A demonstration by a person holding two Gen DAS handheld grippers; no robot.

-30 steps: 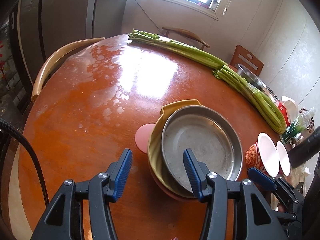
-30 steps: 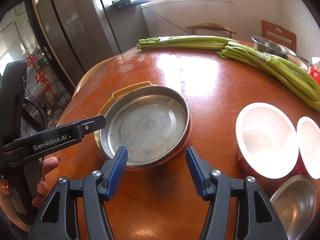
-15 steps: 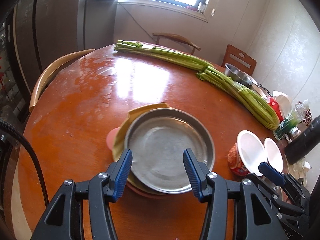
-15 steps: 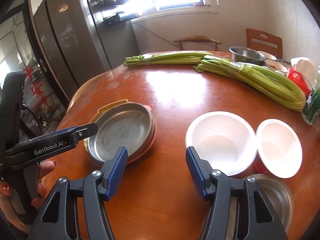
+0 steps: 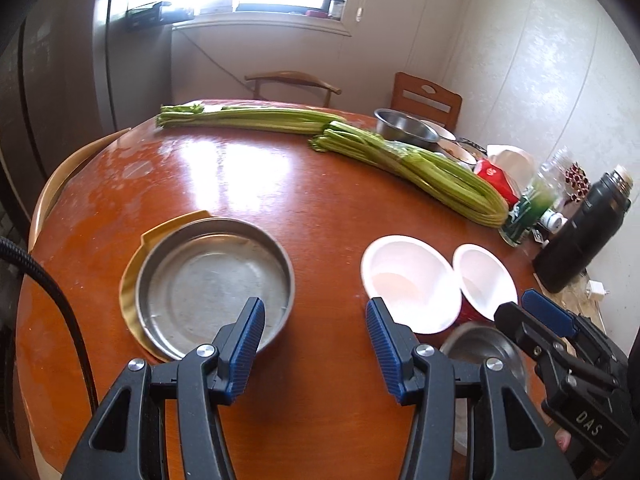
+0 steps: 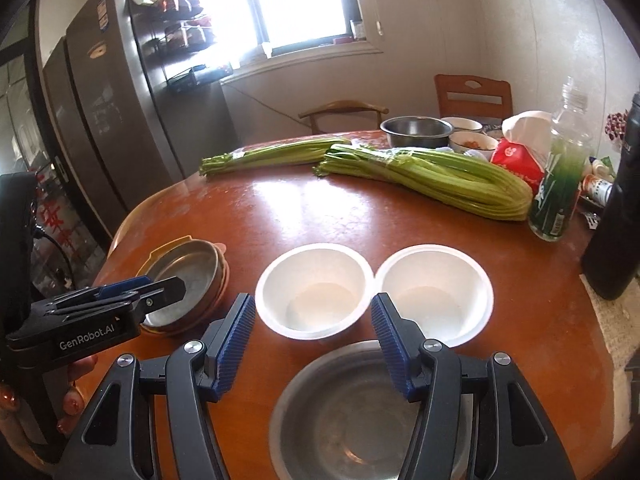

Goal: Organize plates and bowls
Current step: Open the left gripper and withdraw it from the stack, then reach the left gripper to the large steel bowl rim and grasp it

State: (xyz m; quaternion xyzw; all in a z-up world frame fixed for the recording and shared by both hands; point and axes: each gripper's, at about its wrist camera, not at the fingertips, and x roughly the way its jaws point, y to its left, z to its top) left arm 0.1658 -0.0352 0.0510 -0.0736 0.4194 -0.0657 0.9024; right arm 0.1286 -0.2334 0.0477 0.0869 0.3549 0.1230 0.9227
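A steel plate (image 5: 212,284) lies on top of a yellow plate (image 5: 130,276) at the table's near left; the stack (image 6: 188,272) also shows pink and brown rims beneath. Right of it stand two white bowls with red outsides (image 5: 408,280) (image 5: 482,280), side by side (image 6: 316,288) (image 6: 434,292). A steel bowl (image 6: 352,408) sits just in front of them. My left gripper (image 5: 315,308) hovers open and empty above the bare table between the stack and the bowls. My right gripper (image 6: 313,304) is open and empty over the steel bowl's far rim.
Two celery bundles (image 5: 412,164) (image 5: 248,118) lie across the far side of the round wooden table (image 5: 248,184). At the right edge crowd another steel bowl (image 6: 416,128), a red tissue pack (image 6: 516,160), a green bottle (image 6: 560,192) and a dark flask (image 5: 584,228). Chairs and a fridge stand behind.
Both grippers have pulled back and swung to the right, rising a little. The plate stack has slid left in both views, and the white bowls and steel bowl have come fully into view.
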